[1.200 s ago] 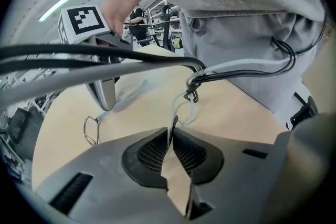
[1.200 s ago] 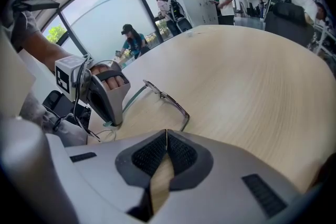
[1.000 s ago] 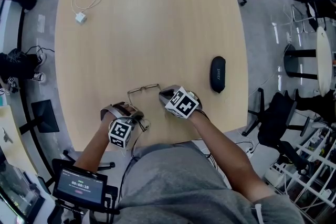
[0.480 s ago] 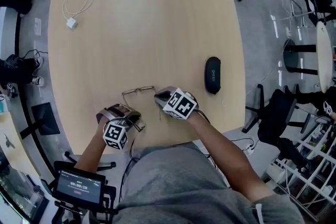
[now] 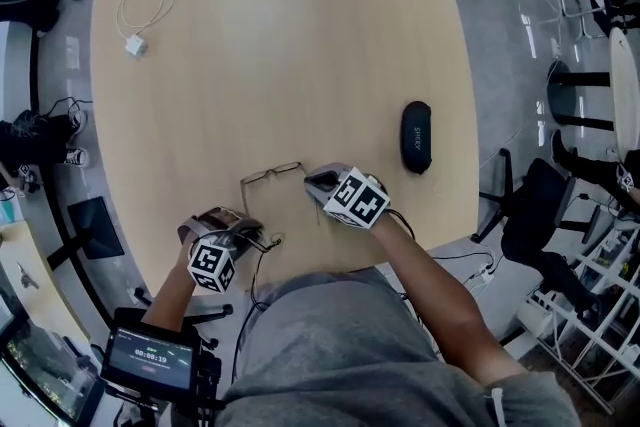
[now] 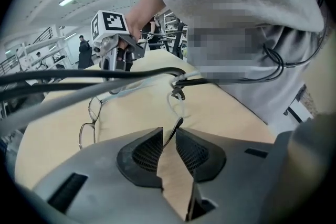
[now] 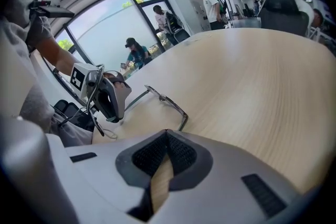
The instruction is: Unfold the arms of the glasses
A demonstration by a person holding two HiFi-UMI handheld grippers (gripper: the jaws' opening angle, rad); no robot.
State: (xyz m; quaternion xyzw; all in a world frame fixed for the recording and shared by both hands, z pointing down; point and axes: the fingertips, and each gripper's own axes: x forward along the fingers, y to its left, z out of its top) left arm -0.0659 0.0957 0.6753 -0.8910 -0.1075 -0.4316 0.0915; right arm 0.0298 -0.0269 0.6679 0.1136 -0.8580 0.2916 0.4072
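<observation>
Head view: my left gripper [image 5: 258,233] and right gripper [image 5: 310,179] flank the glasses [image 5: 270,174] at the table's [image 5: 300,35] near edge; the thin arms barely register. Left gripper view: black cables [image 6: 79,78] cross before the glasses, and one arm tip [image 6: 177,124] stands loose between jaws that have just been opening. Right gripper view: jaws pressed together, the frame's end cut off behind them; a grip I cannot confirm

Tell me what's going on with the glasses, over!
Left gripper just been opening, arm tip between jaws. Right gripper shut, beside glasses. Case off to the side, nothing blocking.
</observation>
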